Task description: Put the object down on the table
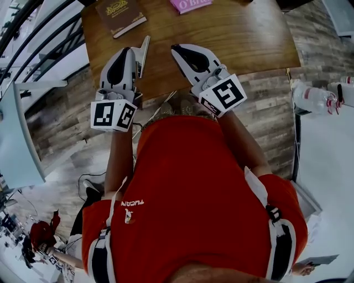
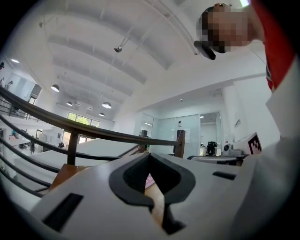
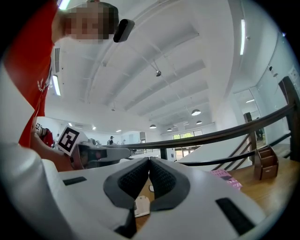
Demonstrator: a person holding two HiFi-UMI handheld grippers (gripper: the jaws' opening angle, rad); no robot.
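Overhead, a brown book [image 1: 120,15] and a pink book [image 1: 191,4] lie flat on the wooden surface [image 1: 238,38], beyond both claws and untouched. Only the gripper views show the left claw [image 2: 150,155] and right claw [image 3: 149,161] pinched fully together on nothing; the right one also catches a wooden box [image 3: 265,161].

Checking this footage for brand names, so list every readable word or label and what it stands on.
"O'BRI", cut off by the frame edge: on the pink book lying on the table.
"TUCAN", as far as it reads: on the red shirt, near the chest.
Brown book: gold cover print, too small to read.
Wall sign: too small to read.
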